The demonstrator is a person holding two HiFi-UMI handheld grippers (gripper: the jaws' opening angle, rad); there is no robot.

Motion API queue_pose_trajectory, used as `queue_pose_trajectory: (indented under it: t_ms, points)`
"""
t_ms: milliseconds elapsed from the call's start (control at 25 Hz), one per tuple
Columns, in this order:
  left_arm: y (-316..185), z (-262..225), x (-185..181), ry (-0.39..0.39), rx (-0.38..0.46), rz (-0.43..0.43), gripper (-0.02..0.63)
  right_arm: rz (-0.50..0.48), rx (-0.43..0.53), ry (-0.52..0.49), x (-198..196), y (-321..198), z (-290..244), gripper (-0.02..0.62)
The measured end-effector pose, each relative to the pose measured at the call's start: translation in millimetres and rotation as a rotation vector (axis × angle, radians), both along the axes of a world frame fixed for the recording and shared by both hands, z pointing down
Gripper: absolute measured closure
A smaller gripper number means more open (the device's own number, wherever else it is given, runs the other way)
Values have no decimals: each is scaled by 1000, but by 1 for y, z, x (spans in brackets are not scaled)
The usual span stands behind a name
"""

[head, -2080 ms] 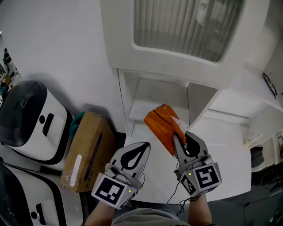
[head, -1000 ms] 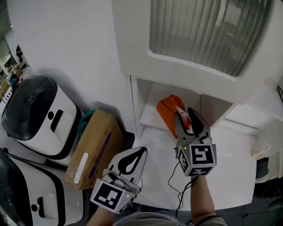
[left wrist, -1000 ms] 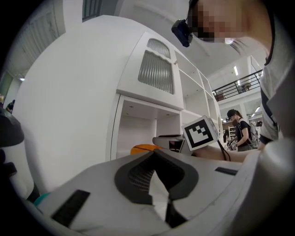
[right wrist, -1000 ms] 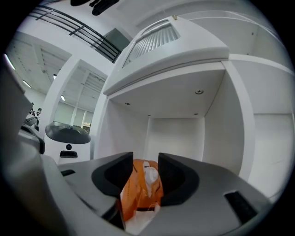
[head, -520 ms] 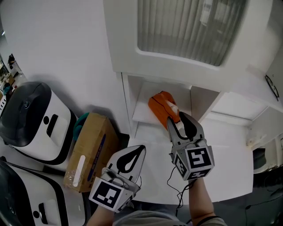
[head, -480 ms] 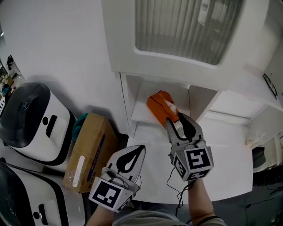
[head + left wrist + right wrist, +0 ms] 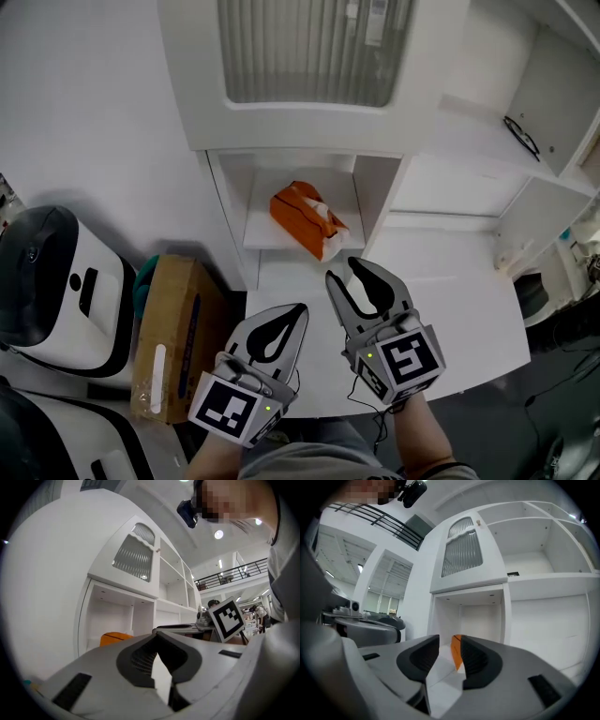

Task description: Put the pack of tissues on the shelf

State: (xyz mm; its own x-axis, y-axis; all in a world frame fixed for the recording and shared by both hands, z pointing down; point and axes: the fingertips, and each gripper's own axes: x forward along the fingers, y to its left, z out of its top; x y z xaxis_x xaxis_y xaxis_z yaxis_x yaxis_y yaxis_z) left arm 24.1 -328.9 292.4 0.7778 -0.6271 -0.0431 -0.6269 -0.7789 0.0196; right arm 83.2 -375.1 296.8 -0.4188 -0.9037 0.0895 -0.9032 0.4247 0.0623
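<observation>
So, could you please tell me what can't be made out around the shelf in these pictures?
Tissue pack: print too small in the head view; the left gripper's body covers its lower part in the left gripper view.
Teal thing: mostly behind the cardboard box, head view.
Dark looped thing at upper right: too small, head view.

1. Head view's bright and even, with just a soft shadow up in the shelf nook (image 7: 267,192) at 12 o'clock.
2. Both gripper views are fisheye: black corners, lines bowing at the edges.
3. Ceiling light (image 7: 219,534) glares at 1 o'clock in the left gripper view, and my jaws up close look soft.
</observation>
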Motion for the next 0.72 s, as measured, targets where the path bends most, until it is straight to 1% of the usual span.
queue_pose_trajectory:
  t_ms: [80, 160, 280, 640, 720]
  points:
    - [6, -2, 4, 8, 6, 23, 580, 19, 9, -7, 4, 11, -2, 459]
    - [13, -1, 7, 12, 11, 44, 580, 33, 39, -14, 6, 20, -3, 459]
    - [23, 1, 12, 13, 16, 75, 580, 53, 34, -7, 9, 35, 1, 459]
    - [52, 3, 16, 33, 26, 156, 580, 113, 64, -22, 8, 77, -5, 466]
    - [58, 3, 15, 35, 30, 168, 580, 122, 65, -16, 7, 87, -6, 489]
